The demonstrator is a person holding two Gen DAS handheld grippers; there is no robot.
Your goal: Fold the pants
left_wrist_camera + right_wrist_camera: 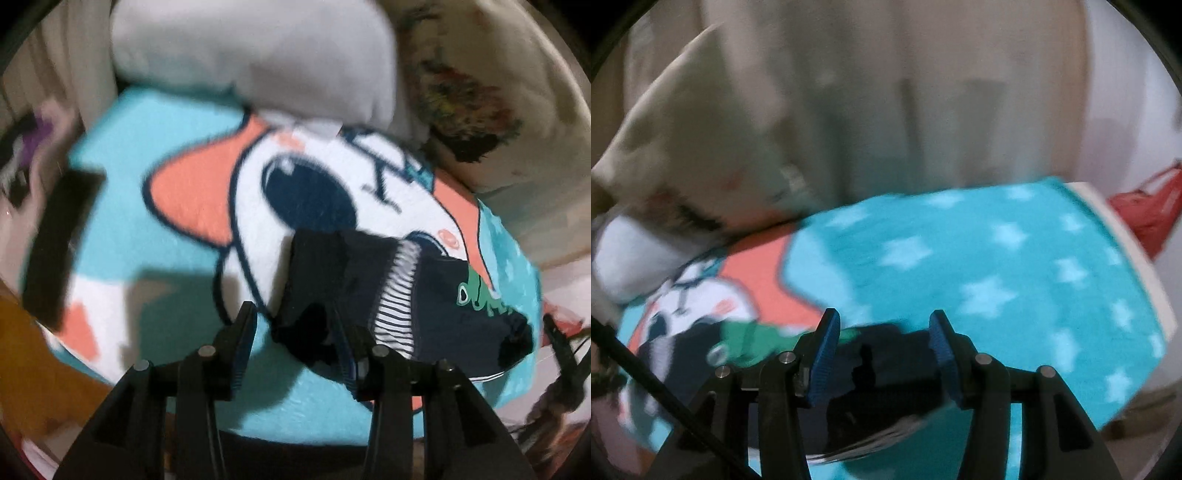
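Small dark navy pants [436, 295] with a striped white lining and a green frog print lie bunched on a turquoise cartoon blanket [147, 229]. My left gripper [295, 332] is open, its jaws wide apart, with the pants' left end lying between and just past the fingers. In the right wrist view the pants [879, 376] lie between the blue pads [823, 354] of my right gripper [884, 347], which is open. The frog print [753, 339] shows to its left. Both views are motion-blurred.
A grey pillow [258, 55] and a patterned cream pillow [480, 103] lie at the blanket's far end. A dark object [59, 240] sits at the left edge. A red bag [1148, 210] lies beyond the bed's right edge [1137, 258]. Curtains [923, 92] hang behind.
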